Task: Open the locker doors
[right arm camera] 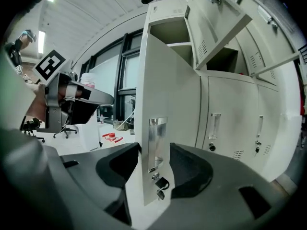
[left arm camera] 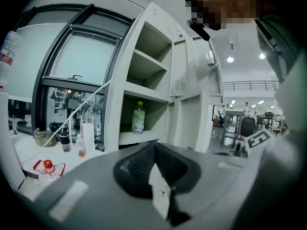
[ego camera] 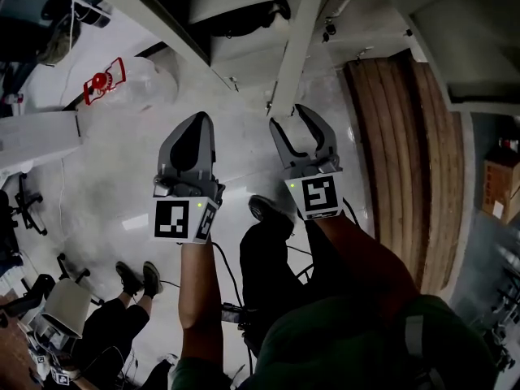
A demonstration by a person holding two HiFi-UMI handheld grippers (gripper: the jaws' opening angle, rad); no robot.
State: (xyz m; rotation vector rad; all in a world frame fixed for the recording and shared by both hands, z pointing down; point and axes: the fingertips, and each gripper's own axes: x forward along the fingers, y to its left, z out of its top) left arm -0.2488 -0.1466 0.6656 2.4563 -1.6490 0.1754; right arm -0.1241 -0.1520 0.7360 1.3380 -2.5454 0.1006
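The white locker bank point(right arm camera: 230, 123) stands ahead, with its lower right doors closed. One tall door point(right arm camera: 168, 104) hangs open toward me. Its free edge, with the metal handle plate point(right arm camera: 157, 143) and lock point(right arm camera: 160, 183), lies between the jaws of my right gripper point(right arm camera: 156, 164). The jaws stand wide and the pads do not press on it. From above, the door edge point(ego camera: 296, 39) runs down into the right gripper point(ego camera: 299, 132). My left gripper point(ego camera: 195, 128) hangs beside it with jaws together, clear of any door. Open shelves hold a green-capped bottle point(left arm camera: 138, 116).
An upper locker door point(right arm camera: 216, 18) is swung out overhead. A white table point(left arm camera: 29, 152) at the left carries small bottles and a red-and-white item point(left arm camera: 45, 166). A seated person's legs point(ego camera: 122, 315) and office chairs are at lower left. A wooden panel point(ego camera: 406, 161) lies at right.
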